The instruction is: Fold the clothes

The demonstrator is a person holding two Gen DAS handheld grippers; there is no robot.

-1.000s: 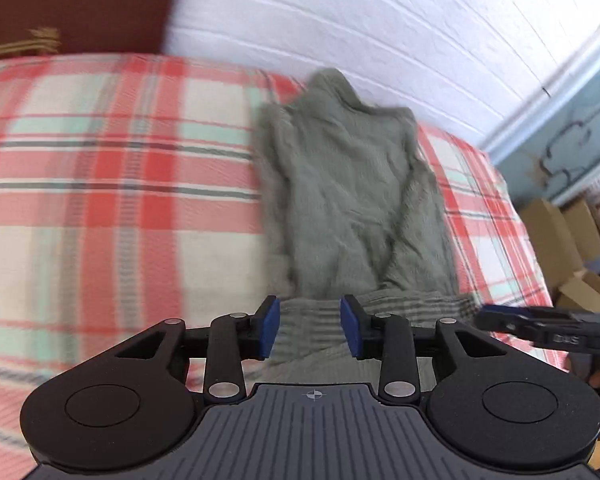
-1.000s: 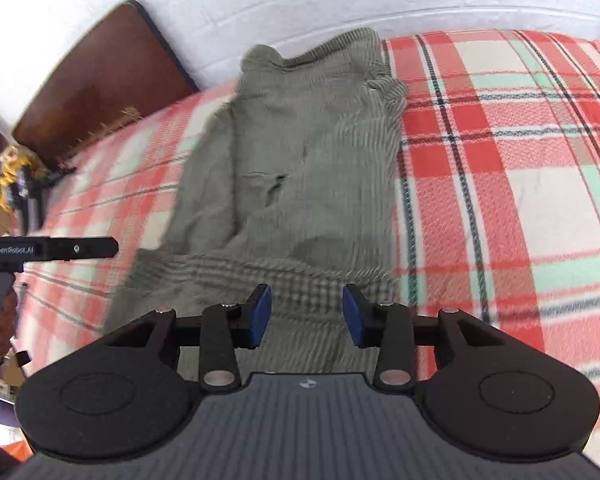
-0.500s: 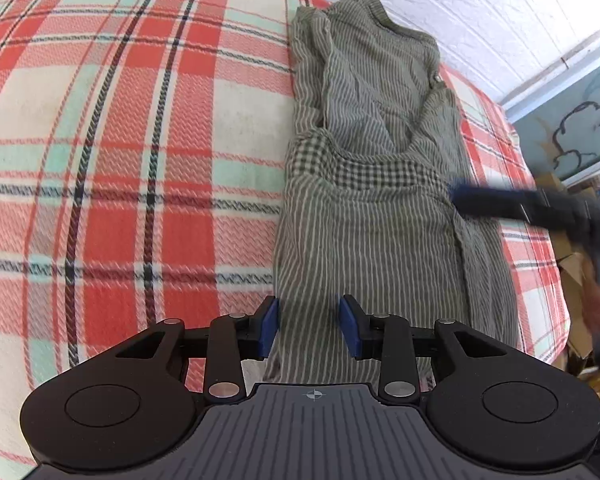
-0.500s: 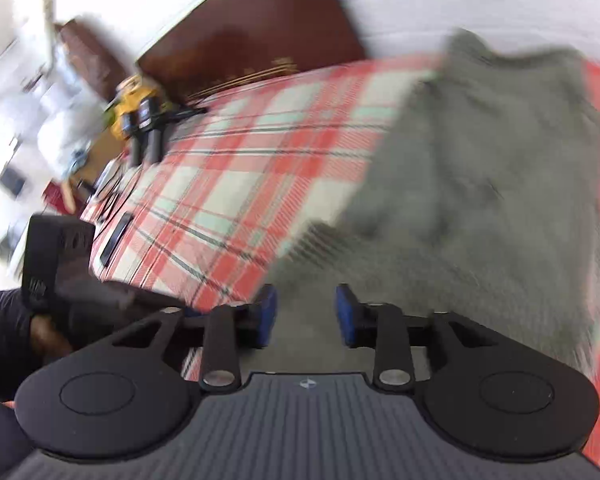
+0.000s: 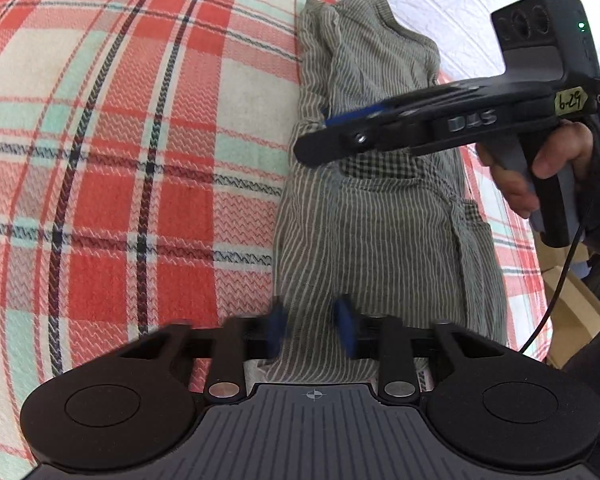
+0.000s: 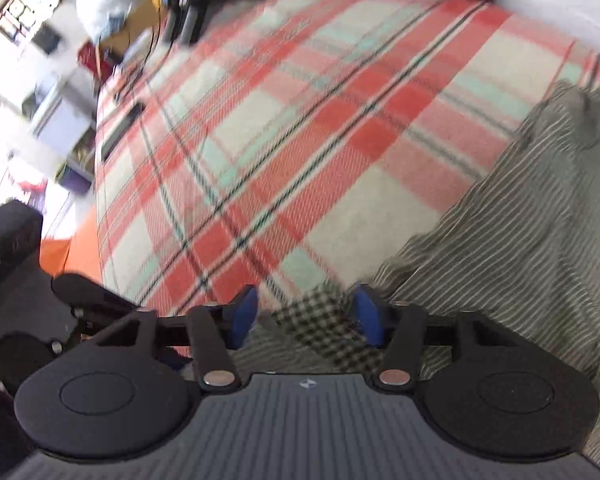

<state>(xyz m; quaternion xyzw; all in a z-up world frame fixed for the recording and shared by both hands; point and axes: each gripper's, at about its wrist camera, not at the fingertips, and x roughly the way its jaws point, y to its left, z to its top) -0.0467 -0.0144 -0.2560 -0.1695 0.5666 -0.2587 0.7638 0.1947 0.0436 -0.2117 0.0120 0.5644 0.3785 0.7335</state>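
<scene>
Right tongs (image 5: pixel 328 120) moved over garment (image 5: pixel 380 240), blanket (image 5: pixel 140 160) bare

Both wrist cameras look steeply down from close above, sharing the striped garment (image 5: pixel 380 248) on the plaid bedspread (image 6: pixel 300 152)

Left hand-held gripper (image 5: pixel 312 330) closing on striped garment (image 5: pixel 380 240), right hand-held gripper (image 5: pixel 328 136) swung across over it

Thin striped cloth garment (image 5: pixel 380 240) on coarse woven blanket (image 5: pixel 140 160).
</scene>
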